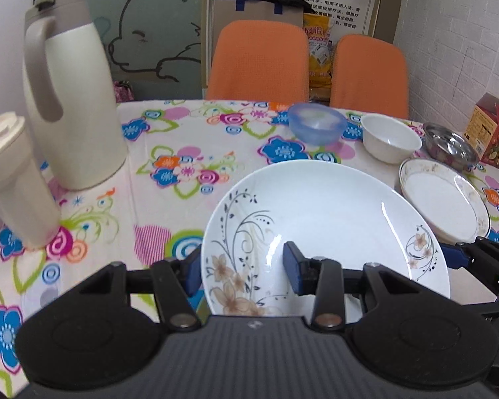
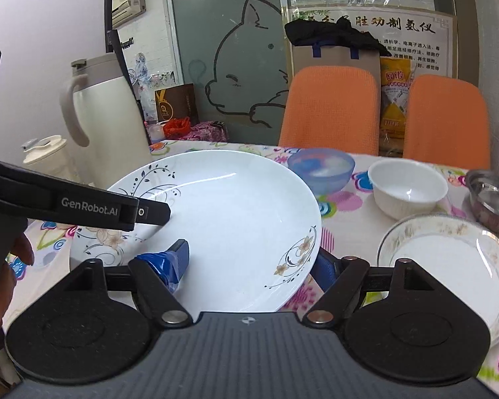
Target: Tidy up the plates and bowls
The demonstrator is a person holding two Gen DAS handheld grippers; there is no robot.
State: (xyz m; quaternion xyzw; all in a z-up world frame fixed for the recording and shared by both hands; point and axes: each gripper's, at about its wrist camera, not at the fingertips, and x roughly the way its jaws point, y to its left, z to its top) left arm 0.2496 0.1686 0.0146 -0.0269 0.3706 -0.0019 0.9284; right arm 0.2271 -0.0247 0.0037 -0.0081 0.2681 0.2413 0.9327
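The left gripper (image 1: 243, 271) is clamping the near left rim of the large floral plate (image 1: 322, 219), one pad above and one below. The right gripper (image 2: 254, 266) is pinching the same plate's (image 2: 229, 219) near right rim likewise, so the plate is sitting tilted above the flowered tablecloth (image 1: 169, 166). Just right of this plate, a gold-rimmed plate (image 1: 445, 199) is lying. Beyond the floral plate, a blue bowl (image 1: 317, 127), a white bowl (image 1: 391, 138) and a steel bowl (image 1: 450, 144) are standing. Left of it, a cream jug (image 1: 73, 99) is standing.
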